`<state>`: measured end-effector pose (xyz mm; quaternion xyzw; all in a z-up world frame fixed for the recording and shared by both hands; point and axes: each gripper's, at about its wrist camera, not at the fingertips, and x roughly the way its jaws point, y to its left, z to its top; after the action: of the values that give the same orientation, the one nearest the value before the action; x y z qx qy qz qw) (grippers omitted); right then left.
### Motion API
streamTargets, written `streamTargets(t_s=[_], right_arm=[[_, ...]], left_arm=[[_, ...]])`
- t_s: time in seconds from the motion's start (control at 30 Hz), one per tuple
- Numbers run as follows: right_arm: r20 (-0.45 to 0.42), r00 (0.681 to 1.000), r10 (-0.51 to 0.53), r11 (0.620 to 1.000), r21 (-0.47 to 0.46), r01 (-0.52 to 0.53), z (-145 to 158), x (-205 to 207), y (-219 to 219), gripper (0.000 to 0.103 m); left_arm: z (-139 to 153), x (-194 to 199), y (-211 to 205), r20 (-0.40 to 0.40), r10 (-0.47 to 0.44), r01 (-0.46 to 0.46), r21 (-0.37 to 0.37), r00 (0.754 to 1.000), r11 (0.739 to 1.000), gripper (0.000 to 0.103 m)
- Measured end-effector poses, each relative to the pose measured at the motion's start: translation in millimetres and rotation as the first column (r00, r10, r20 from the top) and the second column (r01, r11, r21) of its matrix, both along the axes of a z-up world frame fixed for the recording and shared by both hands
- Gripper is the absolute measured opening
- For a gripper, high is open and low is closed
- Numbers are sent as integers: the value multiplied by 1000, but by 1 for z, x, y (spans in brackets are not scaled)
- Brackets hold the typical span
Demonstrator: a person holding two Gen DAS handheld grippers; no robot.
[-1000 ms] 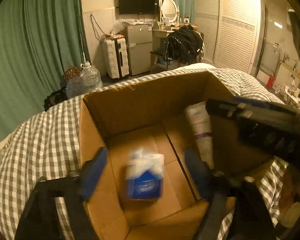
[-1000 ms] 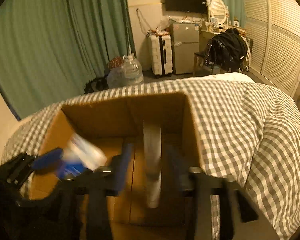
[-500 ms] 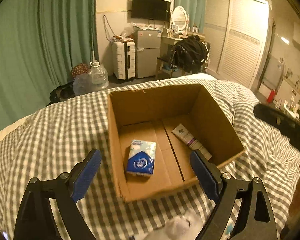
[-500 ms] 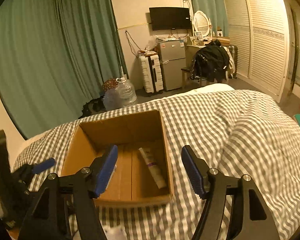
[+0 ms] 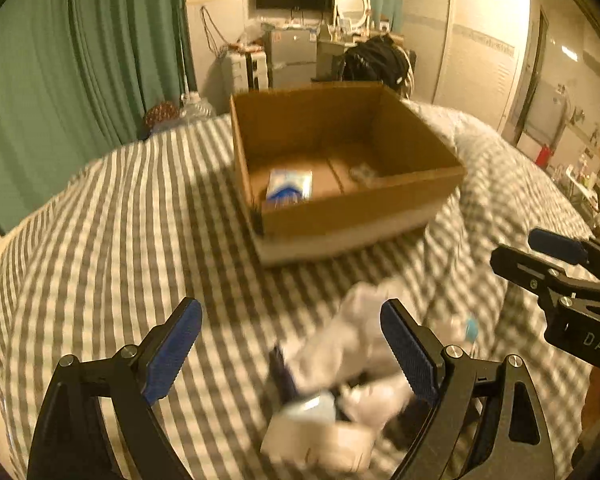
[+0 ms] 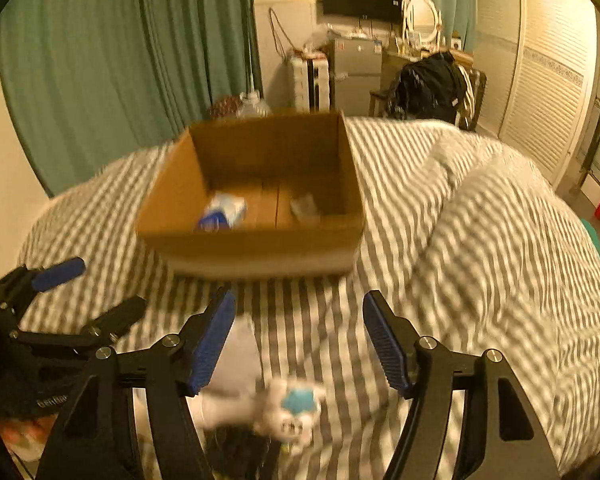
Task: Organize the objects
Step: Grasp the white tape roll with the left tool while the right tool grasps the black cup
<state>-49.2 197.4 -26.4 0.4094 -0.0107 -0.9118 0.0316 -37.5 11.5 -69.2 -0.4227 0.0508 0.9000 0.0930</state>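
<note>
Both claws hang empty over the checked bedcover (image 5: 112,216), on the near side of the cardboard box (image 5: 340,208), so the step in hand looks like choosing the next loose thing to carry into it. The left claw (image 5: 290,344) is spread wide, its blue pads either side of a blurred heap of white items (image 5: 340,360) lying on the bedcover nearer than the box. The right claw (image 6: 298,344) is likewise spread, with a white item with a teal patch (image 6: 296,404) just below its gap.

Inside the box a blue-and-white packet (image 5: 290,188) already lies toward its left wall, and a pale tube-like item (image 5: 362,172) lies to the right of the packet; the blur hides what exactly it is.

The next move probably calls for lowering one claw onto a single piece of the heap and closing on it, then lifting over the box's near wall. The pieces in the heap touch and overlap, so picking one cleanly may be awkward. The two claws sit near each other in front of the box and could crowd one another.
</note>
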Motion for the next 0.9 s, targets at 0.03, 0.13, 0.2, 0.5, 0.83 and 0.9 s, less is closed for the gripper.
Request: streamTargets(t_s=[0.03, 0.13, 0.2, 0.5, 0.83, 0.9], right_arm=[[13, 1000, -7, 1000, 0, 7, -5, 4, 0, 66], [64, 997, -39, 999, 8, 39, -27, 21, 3, 66], [105, 993, -47, 999, 11, 46, -43, 33, 3, 66], [174, 985, -8, 999, 32, 3, -68, 49, -16, 66], [216, 976, 18, 1000, -3, -18, -86, 44, -23, 66], [219, 975, 23, 1000, -11, -21, -87, 45, -23, 66]], left_arm=[[-4, 5, -2, 10, -3, 3, 2, 1000, 1000, 93], [-14, 18, -5, 27, -25, 25, 10, 999, 1000, 93], [-23, 28, -5, 35, -45, 45, 9, 998, 999, 93], [-59, 40, 5, 127, -124, 126, -7, 984, 992, 93], [-89, 34, 12, 224, -155, 158, 4, 962, 987, 86], [-88, 37, 12, 210, -156, 161, -6, 965, 987, 82]])
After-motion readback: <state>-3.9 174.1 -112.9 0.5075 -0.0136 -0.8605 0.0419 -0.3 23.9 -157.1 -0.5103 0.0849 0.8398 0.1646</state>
